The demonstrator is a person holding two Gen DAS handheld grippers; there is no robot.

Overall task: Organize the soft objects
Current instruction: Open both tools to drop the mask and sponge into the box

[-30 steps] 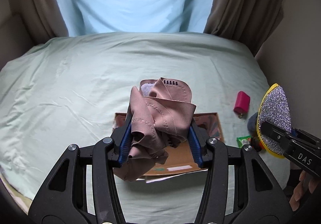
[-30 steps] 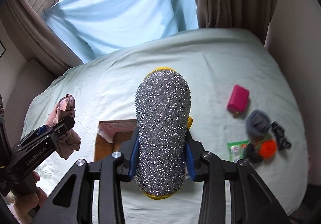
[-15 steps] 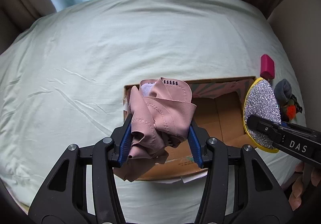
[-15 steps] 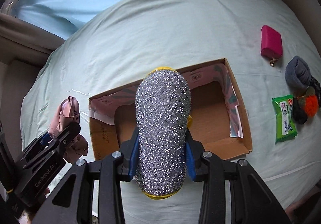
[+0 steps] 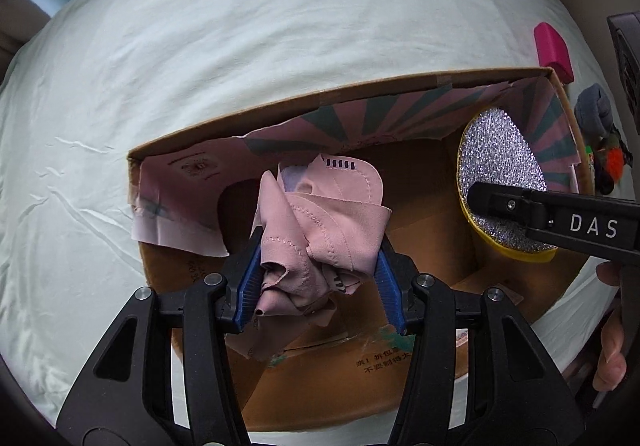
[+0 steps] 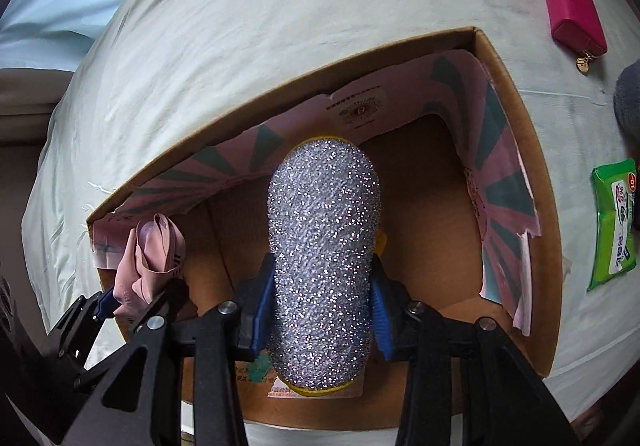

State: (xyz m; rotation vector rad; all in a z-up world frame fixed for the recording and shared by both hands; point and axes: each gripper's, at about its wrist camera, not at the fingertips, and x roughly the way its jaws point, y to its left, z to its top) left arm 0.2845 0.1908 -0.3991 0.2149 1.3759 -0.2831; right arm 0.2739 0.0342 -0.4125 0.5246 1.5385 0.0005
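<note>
Aiming the left hand-held gripper (image 5: 320, 242) steeply down into an open brown cardboard box lined with pink-and-teal striped paper (image 5: 360, 90). Clamping a crumpled dusty-pink stitched fabric garment (image 5: 332, 202) between the blue pads, which are pressing on both of its flanks. Dangling the bundle over the box floor, toward the 9 o'clock end of the box as seen in the right wrist view.

Angling the right hand-held gripper (image 6: 322, 266) steeply down too, over the middle of the same box. Pinching an oval glittery silver scouring sponge with a yellow rim (image 6: 324, 226) by its sides, and just now easing the jaws a little wider, with the sponge between them and the pads touching it. Pointing the sponge toward 12 o'clock, its tip just short of the far striped lining; touching the box floor or not, cannot tell. Showing up at 3 o'clock in the left wrist view, with a person's fingers (image 5: 610, 346) curling around the handle at 4 o'clock.

Resting the box on a bed covered with a wrinkled pale green sheet (image 5: 280, 26).

Counting two hand-held grippers, both gripping; one pink garment; one sponge; one box. Counting outside the box, from the right wrist view: one magenta rectangular pouch with a small gold charm (image 6: 572, 6) at 1 o'clock, and one green pack of wet wipes (image 6: 614, 222) at 3 o'clock, both on the sheet and apart from the box. Counting from the left wrist view, at 2 to 3 o'clock: one grey rolled fabric bundle (image 5: 594, 110) and one small orange fuzzy ball (image 5: 615, 160) among dark bits too small to tell.
</note>
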